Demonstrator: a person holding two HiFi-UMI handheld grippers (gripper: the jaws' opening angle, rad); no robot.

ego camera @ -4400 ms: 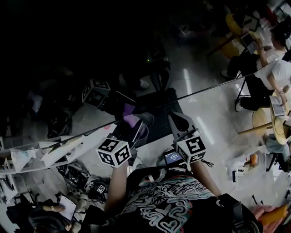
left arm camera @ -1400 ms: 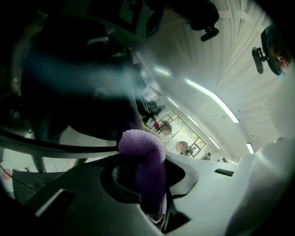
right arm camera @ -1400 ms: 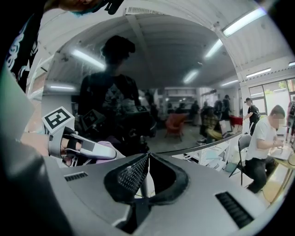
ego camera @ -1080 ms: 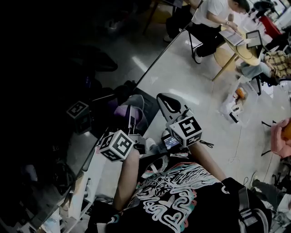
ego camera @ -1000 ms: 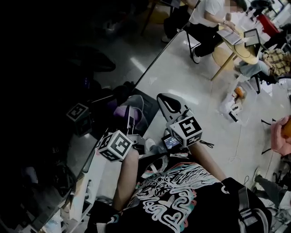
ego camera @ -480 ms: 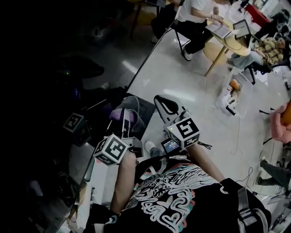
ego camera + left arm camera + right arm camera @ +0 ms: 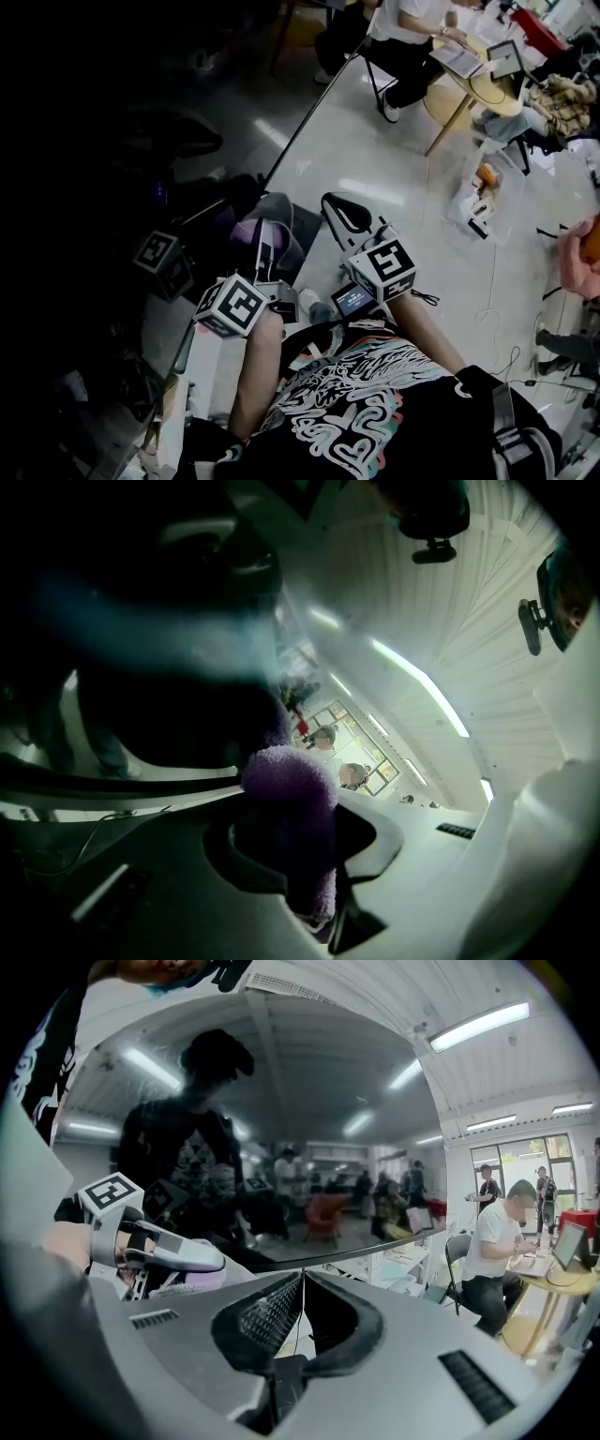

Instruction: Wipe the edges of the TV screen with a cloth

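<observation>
Clamps a purple cloth (image 7: 286,771) in the left gripper (image 7: 307,808) at the edge of the glossy TV (image 7: 103,169). Holds the right gripper (image 7: 302,1279) closed, empty, beside the TV. Shows the cloth's fuzzy pile only in left gripper view.

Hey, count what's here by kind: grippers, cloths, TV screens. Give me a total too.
Grippers: 2, the left gripper and the right gripper
Purple cloth: 1
TV screen: 1
Total: 4

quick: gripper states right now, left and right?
Left gripper: closed, holding the purple cloth.
Right gripper: closed, nothing between its jaws.
</observation>
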